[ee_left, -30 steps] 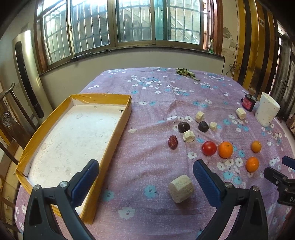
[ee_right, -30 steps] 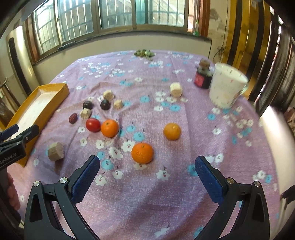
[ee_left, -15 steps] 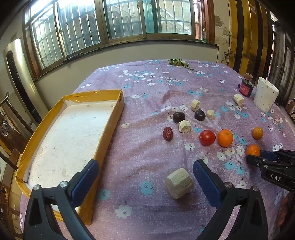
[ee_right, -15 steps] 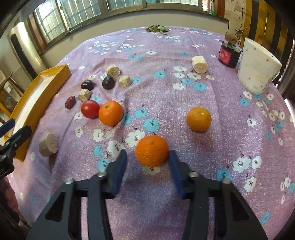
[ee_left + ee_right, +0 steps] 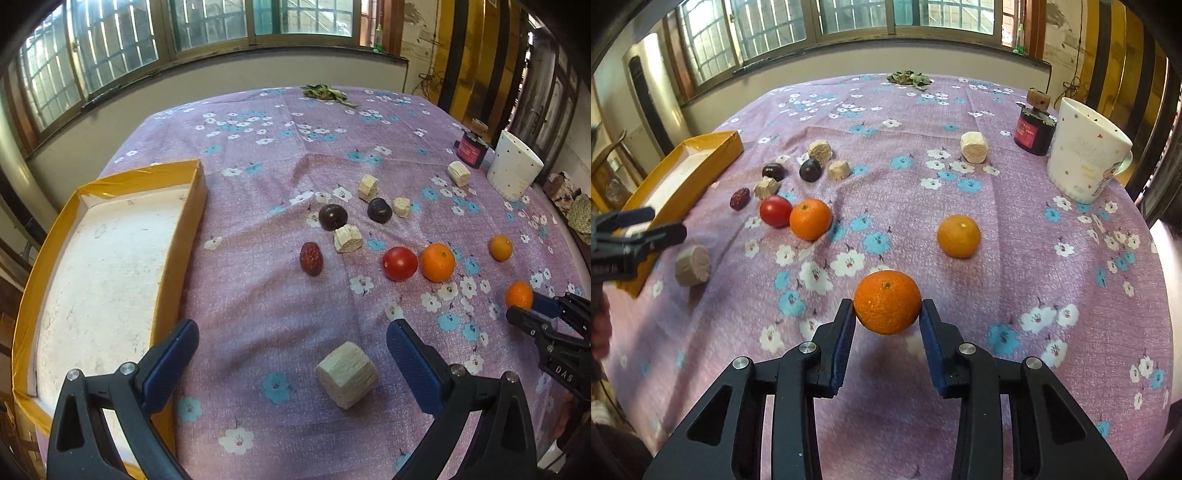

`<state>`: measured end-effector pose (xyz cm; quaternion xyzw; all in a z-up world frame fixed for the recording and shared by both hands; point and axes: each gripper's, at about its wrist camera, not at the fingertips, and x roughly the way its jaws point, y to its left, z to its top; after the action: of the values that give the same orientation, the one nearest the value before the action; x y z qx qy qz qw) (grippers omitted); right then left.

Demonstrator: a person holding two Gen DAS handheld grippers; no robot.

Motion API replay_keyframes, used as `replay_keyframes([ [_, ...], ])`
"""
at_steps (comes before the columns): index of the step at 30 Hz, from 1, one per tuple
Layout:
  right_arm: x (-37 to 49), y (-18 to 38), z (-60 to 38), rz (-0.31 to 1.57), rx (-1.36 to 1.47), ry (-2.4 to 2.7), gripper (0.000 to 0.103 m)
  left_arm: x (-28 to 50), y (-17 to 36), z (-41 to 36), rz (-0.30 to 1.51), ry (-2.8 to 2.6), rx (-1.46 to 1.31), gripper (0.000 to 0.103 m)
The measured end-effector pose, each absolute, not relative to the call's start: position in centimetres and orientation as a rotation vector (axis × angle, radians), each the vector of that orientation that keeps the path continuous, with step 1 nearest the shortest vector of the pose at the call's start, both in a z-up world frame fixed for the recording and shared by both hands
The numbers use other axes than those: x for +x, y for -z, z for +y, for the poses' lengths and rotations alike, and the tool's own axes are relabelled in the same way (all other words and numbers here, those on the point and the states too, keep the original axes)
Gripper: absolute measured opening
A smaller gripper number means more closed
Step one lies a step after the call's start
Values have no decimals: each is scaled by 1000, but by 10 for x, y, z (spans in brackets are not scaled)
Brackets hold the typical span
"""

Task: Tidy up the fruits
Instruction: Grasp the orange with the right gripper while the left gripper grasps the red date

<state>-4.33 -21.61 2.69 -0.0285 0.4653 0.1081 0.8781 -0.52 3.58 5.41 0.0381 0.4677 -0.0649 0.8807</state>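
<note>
Three oranges on the floral-clothed counter (image 5: 1015, 229): the one nearest the front edge (image 5: 887, 301) clamped between the right gripper (image 5: 887, 318) pads; two lie loose mid-counter, one (image 5: 810, 218) touching a tomato (image 5: 775, 211). Left gripper (image 5: 291, 343) spread wide, holding nothing, beside yellow tray (image 5: 184, 236) at left edge.

Right tongs (image 5: 887, 308) clamped on a mandarin (image 5: 887, 301) just above the floral tablecloth (image 5: 1015, 258).
</note>
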Motion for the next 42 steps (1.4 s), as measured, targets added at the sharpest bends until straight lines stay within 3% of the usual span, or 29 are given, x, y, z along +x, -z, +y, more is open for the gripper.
replay_keyframes([
  [3, -43, -23, -218, 976, -57, -234, 35, 13, -54, 29, 986, 149, 101, 100],
  [5, -42, -22, -221, 980, -42, -245, 35, 26, -51, 21, 999, 151, 126, 89],
  [9, -41, -20, -223, 983, -38, -257, 35, 48, -35, 10, 1041, 153, 181, 78],
  [16, -35, -14, -226, 1004, -28, -264, 35, 63, -17, 15, 1102, 167, 143, 44],
  [22, -31, -13, -221, 1007, -43, -253, 36, 62, -15, 20, 1080, 197, 104, 22],
  [42, -53, -51, -184, 945, -38, -212, 35, -3, -54, 48, 1033, 347, -22, 22],
])
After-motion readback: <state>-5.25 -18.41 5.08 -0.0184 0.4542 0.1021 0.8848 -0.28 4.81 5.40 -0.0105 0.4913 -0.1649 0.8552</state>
